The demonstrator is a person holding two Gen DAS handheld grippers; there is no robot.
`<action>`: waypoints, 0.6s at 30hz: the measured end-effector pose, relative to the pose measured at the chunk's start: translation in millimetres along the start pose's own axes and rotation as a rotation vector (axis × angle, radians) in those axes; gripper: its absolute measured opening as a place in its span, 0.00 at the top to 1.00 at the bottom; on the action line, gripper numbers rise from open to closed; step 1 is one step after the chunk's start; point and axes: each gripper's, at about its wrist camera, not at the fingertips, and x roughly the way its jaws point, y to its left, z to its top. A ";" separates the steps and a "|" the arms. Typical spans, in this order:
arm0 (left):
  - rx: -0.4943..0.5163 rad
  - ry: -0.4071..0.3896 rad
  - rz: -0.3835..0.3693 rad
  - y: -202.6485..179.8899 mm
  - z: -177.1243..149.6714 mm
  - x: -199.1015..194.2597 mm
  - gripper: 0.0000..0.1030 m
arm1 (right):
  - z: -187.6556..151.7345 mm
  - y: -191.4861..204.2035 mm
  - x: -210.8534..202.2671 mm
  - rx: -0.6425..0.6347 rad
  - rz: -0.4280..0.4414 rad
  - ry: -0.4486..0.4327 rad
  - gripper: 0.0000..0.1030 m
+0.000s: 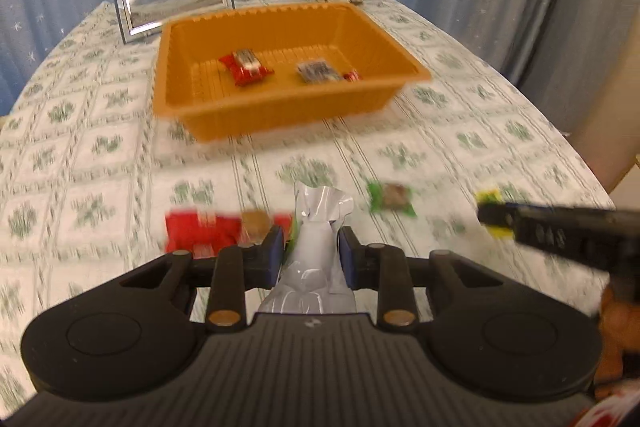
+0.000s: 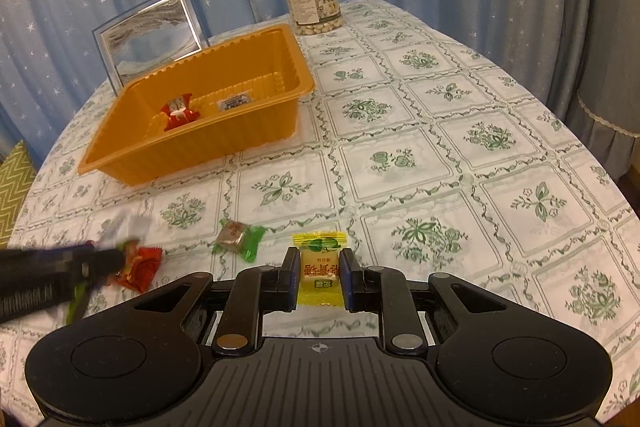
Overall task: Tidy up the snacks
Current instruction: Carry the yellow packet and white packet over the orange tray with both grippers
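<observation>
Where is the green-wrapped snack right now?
The green-wrapped snack lies loose on the tablecloth, left of the yellow packet in the right-wrist view, with the red packet further left.

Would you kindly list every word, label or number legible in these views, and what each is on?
Yellow candy packet in the right gripper: red Chinese characters, upside down, not surely readable.
Nut jar label: too small.
Red wrapper and dark-labelled packet in the orange tray: blurred.
White packet in the left gripper: no print visible.
</observation>
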 end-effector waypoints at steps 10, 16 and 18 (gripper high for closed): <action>0.055 0.073 0.020 -11.0 -43.3 8.4 0.71 | -8.3 -0.6 -3.9 -0.001 0.005 0.018 0.80; 0.051 0.069 0.018 -9.5 -41.5 8.6 0.73 | -7.6 -0.4 -4.1 0.000 0.007 0.019 0.80; 0.040 0.063 0.018 -8.3 -40.3 7.1 0.73 | -7.5 0.2 -4.7 -0.002 0.009 0.020 0.80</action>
